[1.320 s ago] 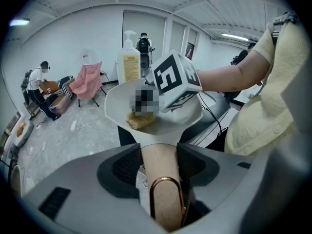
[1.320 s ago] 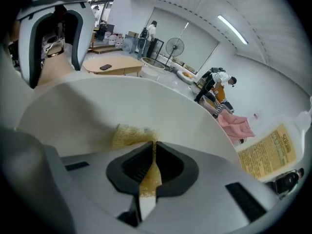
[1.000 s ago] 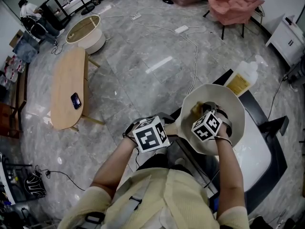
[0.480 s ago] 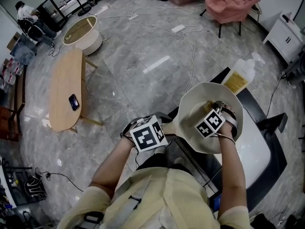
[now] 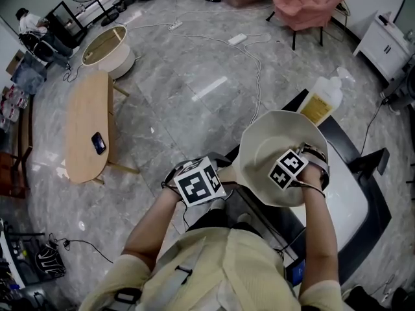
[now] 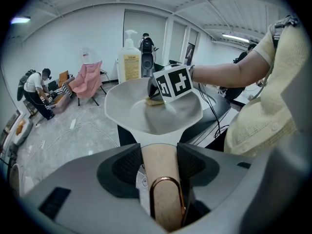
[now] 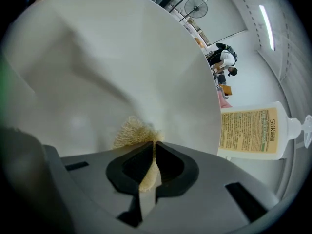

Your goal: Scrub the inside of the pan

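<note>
A cream pan (image 5: pixel 266 141) is tilted up over the table edge. Its beige handle (image 6: pixel 161 179), with a copper loop at its end, sits between the jaws of my left gripper (image 6: pixel 160 165), which is shut on it; in the head view that gripper (image 5: pixel 220 175) is at the pan's near left. My right gripper (image 5: pixel 293 155) reaches into the pan from the right. It is shut on a tan scrub pad (image 7: pixel 135 132), whose frayed end lies against the pan's inner wall (image 7: pixel 97 57). From the left gripper view the pad (image 6: pixel 155 100) shows in the bowl below the right marker cube.
A soap bottle (image 5: pixel 322 102) with a yellow label stands just beyond the pan's far rim. The pan is above a black-and-white table (image 5: pixel 353 199). A wooden coffee table (image 5: pixel 87 125), floor cables (image 5: pixel 256 63) and a pink chair (image 5: pixel 305 2) lie farther off.
My right gripper has slid the pad across the pan's inside toward the right and rolled its wrist. The left gripper and the pan's handle have stayed put.
</note>
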Tool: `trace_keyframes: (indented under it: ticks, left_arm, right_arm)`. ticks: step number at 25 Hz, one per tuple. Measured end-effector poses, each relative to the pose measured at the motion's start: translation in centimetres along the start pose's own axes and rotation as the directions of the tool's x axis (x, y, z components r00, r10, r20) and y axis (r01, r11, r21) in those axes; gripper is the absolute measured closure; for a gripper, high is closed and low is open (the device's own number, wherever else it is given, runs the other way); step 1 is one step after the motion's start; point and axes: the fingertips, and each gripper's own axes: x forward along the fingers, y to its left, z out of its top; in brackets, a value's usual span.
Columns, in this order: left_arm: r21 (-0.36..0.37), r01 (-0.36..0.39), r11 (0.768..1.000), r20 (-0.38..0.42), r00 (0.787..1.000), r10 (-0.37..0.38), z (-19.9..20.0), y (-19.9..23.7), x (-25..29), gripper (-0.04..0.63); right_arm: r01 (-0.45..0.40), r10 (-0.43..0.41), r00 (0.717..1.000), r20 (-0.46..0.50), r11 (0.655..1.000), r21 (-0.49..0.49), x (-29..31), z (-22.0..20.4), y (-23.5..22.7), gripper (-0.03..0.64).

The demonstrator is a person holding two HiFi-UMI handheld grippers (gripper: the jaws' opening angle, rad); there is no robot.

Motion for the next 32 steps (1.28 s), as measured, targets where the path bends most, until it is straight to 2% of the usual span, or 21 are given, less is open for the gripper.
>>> trace_keyframes:
  ticks: [6, 11, 15, 21, 26, 32]
  left_arm:
    - [0.001, 0.000, 1.000, -0.004, 1.000, 0.000, -0.1, 0.1, -0.1, 0.354]
    - [0.000, -0.002, 1.000, -0.006, 1.000, 0.002, -0.1, 0.1, 0.0, 0.354]
    - [0.000, -0.004, 1.000, 0.000, 1.000, 0.004, 0.1, 0.1, 0.1, 0.354]
    - [-0.006, -0.001, 1.000, -0.003, 1.000, 0.001, 0.0, 0.1, 0.1, 0.354]
    - [-0.006, -0.001, 1.000, -0.002, 1.000, 0.001, 0.0, 0.1, 0.0, 0.354]
    - [-0.009, -0.001, 1.000, -0.001, 1.000, 0.001, 0.0, 0.0, 0.1, 0.354]
  right_arm:
    - [-0.110, 0.110, 0.994, -0.016, 0.993, -0.049, -1.3, -1.1, 2.5, 0.584]
    - [-0.240, 0.237, 0.971, -0.037, 0.966, -0.098, -2.5, -1.6, 5.2, 0.583]
    - [-0.309, 0.309, 0.951, -0.021, 0.942, -0.134, -3.6, -1.0, 6.9, 0.583]
    - [-0.377, 0.390, 0.918, 0.064, 0.913, -0.156, -5.0, 1.3, 8.9, 0.584]
    - [-0.449, 0.470, 0.865, 0.175, 0.882, -0.146, -6.6, 4.2, 10.4, 0.583]
    - [-0.440, 0.457, 0.848, 0.268, 0.889, -0.125, -6.9, 7.0, 10.3, 0.583]
